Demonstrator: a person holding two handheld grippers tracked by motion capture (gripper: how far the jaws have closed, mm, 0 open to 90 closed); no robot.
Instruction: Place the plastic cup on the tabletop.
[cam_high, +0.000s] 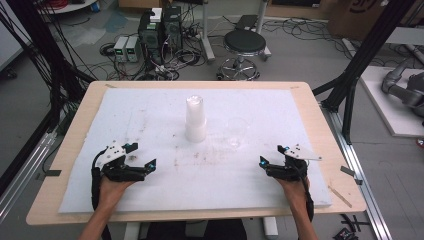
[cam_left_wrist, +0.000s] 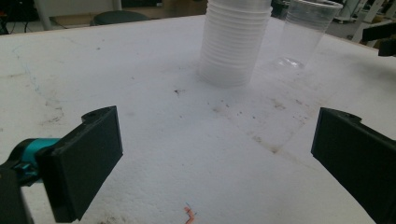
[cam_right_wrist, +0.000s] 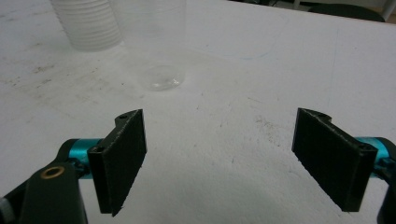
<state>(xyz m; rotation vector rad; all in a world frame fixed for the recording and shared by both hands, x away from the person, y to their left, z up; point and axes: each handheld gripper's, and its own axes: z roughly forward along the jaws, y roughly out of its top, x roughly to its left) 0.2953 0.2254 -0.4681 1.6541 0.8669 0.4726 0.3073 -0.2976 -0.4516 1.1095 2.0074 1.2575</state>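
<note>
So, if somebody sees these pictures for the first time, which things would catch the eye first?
Probably the stack of white cups, standing upright near the middle of the white mat, with a single clear cup standing apart just to its right. Next come the two black tongs at the near edge: the left tongs and the right tongs, both wide open, holding nothing and pointing inward.

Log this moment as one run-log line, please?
left claw: open, idle | right claw: open, idle | cup stack, clear cup: upright, untouched

Wooden table (cam_high: 320, 130), stained white foam sheet (cam_high: 150, 115), cup stack (cam_high: 195, 119), clear cup (cam_high: 237, 131)
</note>
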